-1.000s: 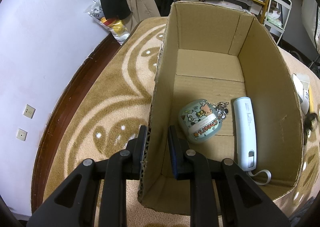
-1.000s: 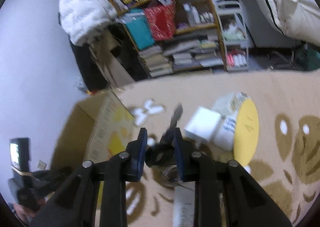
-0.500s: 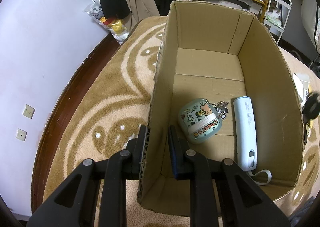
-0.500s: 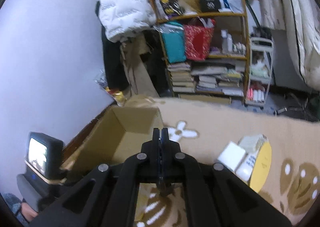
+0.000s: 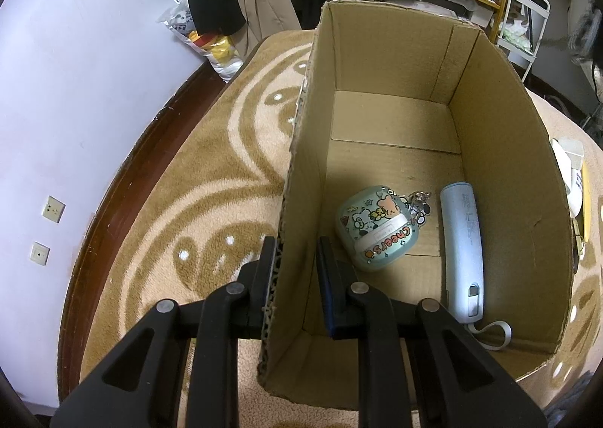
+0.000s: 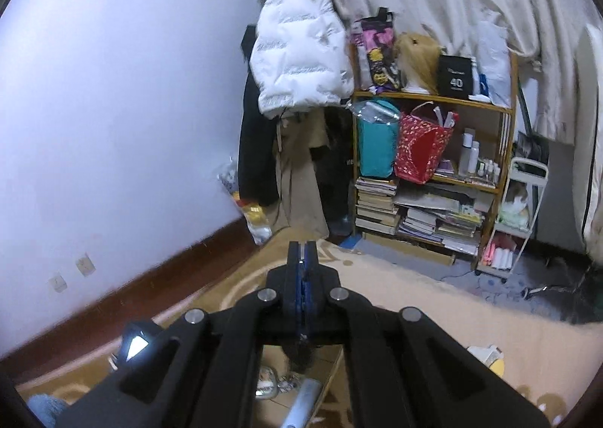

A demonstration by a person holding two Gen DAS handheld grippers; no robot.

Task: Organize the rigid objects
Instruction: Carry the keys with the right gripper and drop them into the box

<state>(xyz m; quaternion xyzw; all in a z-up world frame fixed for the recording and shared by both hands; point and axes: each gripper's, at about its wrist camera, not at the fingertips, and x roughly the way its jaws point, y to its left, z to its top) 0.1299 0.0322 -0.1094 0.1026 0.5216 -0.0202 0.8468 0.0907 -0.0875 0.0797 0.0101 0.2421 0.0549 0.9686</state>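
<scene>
While the left wrist view looks down into the cardboard box [image 5: 392, 149], the left tool [image 5: 296, 269] straddles the box's near-left wall: one finger outside on the rug [image 5: 211, 179], one inside. The outer finger sits against the corrugated edge, and the inner one shows a small gap, so whether the wall is actually pinched is unclear. Likely purpose: steadying the box so it doesn't slide while things get dropped in. On the box floor lie a mint cartoon-print case [image 5: 377, 228] with a keychain cluster touching its right edge, and just beside that a long pale-blue device [image 5: 463, 250] with a wrist strap, parallel to the right wall. Both lie flat in the near half; the far half is bare. Outside the right wall, a few white and yellow items [image 5: 573, 183] remain on the rug.

Right wrist view: the right tool [image 6: 301, 269] has its fingers pressed together, tilted up toward the bookshelf [image 6: 433, 149] and the white jacket [image 6: 301, 51]. A dark object [image 6: 299, 356] hangs below the closed fingers, apparently clamped; the frame is too dim to identify it. Directly beneath, the box interior shows with the case and the blue device's end, so the tool seems to be above the box. Judgement: next is opening to drop it in, aiming for bare floor.
</scene>
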